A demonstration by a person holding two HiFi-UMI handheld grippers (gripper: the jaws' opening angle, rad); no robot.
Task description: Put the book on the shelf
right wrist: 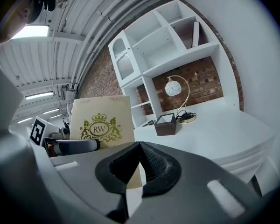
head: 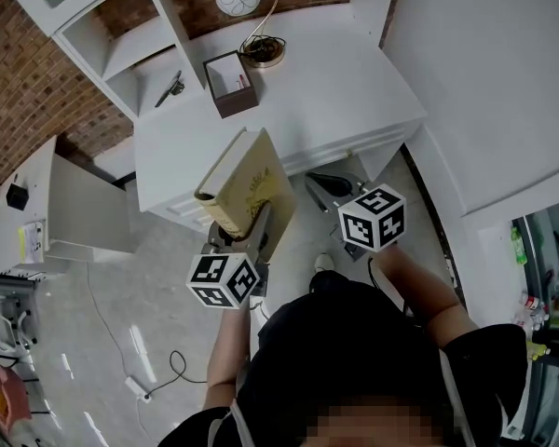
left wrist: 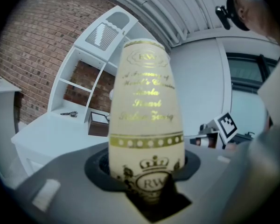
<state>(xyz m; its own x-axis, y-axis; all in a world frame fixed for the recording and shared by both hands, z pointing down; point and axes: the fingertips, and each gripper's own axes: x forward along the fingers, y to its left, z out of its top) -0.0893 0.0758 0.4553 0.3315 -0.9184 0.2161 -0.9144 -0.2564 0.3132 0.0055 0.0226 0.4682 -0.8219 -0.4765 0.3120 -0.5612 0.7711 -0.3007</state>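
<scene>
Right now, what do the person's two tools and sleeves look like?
Both the left tool and right tool are grey-bodied with black pads, each carrying a white cube with black square markers. No cables show. The person wears a black short-sleeved top.

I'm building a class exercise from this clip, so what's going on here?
A person holds a gripper in each hand. The left gripper is shut on a cream hardcover book with gold lettering, holding it upright by its lower end. The right gripper is shut and empty beside it. Both are in front of the white desk, and the book is not yet on the white shelf unit standing on it.
</scene>
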